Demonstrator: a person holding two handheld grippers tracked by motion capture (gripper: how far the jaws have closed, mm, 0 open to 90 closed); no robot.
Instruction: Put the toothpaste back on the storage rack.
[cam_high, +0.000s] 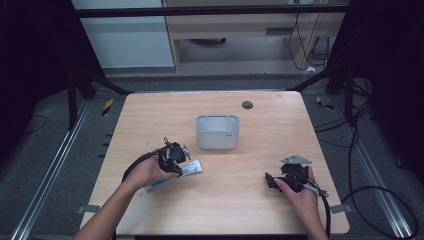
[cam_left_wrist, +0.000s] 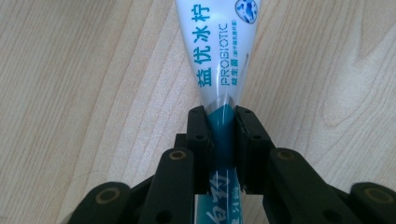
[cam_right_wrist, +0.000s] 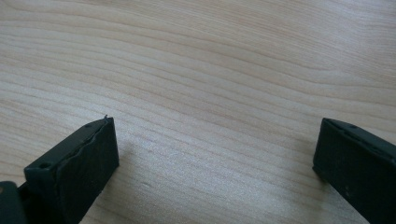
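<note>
Left gripper view: left gripper (cam_left_wrist: 223, 135) fingers clamped across the toothpaste tube (cam_left_wrist: 219, 56) lying on the table (cam_left_wrist: 70, 93), long axis running straight ahead; right gripper (cam_high: 274, 181) wide open, well apart, holding nothing.

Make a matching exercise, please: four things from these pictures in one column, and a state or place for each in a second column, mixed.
1. toothpaste tube
2. grey bin
3. left gripper
4. right gripper

a. jaws wide apart over bare wood
b. stands near the middle of the table
c. clamped on the tube
d. lies on the table, pinched between two black jaws

Pairs: 1-d, 2-b, 3-c, 4-a
</note>
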